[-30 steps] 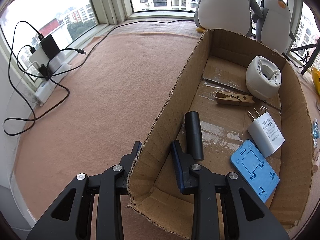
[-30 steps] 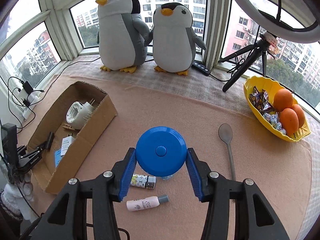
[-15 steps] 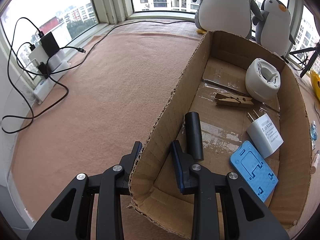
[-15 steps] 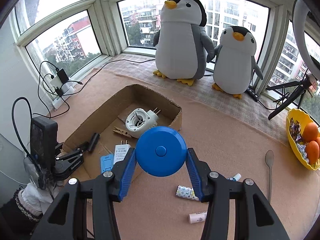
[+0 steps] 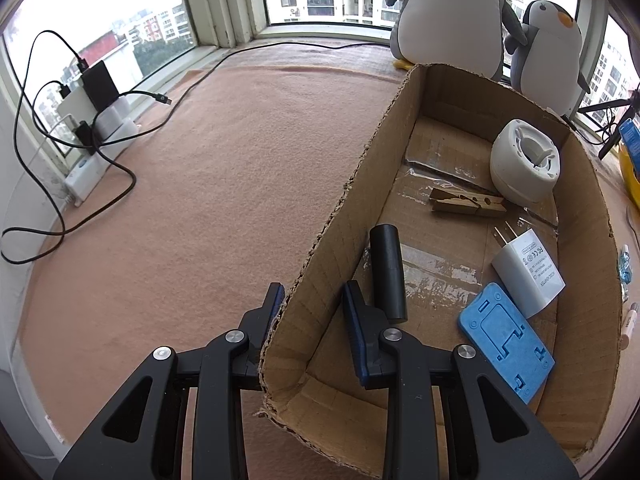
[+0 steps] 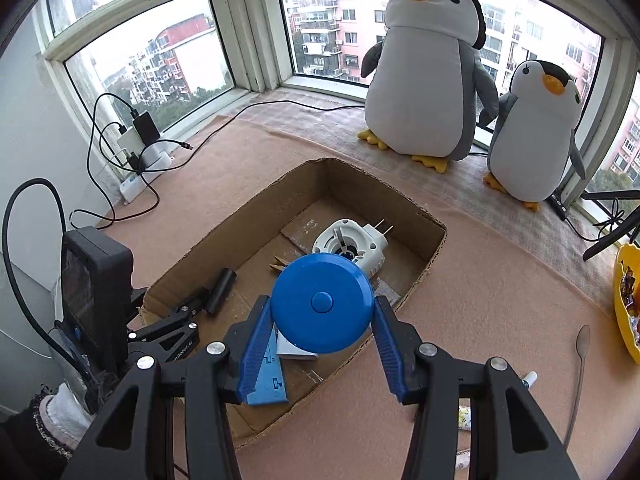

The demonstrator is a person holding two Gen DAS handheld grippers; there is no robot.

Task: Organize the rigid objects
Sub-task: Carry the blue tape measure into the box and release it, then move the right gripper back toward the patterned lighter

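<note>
An open cardboard box (image 5: 360, 184) lies on the pink mat. Inside it are a black cylinder (image 5: 387, 272), a white plug adapter (image 5: 528, 272), a blue flat plastic piece (image 5: 506, 340), a wooden clothespin (image 5: 466, 204) and a white round plug-in device (image 5: 524, 168). My left gripper (image 5: 313, 292) is shut on the box's near-left wall, one finger outside and one inside. In the right wrist view my right gripper (image 6: 322, 304) is shut on a round blue disc (image 6: 320, 276) and holds it above the near half of the box (image 6: 432, 256). The left gripper (image 6: 192, 312) shows at the box's left corner.
Two plush penguins (image 6: 424, 80) (image 6: 536, 132) stand by the window behind the box. A power strip with chargers and cables (image 6: 140, 148) sits at the far left. On the mat to the right lie a spoon (image 6: 578, 376), small tubes (image 6: 464, 416) and a yellow bowl (image 6: 626, 300).
My right gripper has carried the blue disc leftward from over the mat to above the box. The left gripper has kept its hold on the box wall without moving.
</note>
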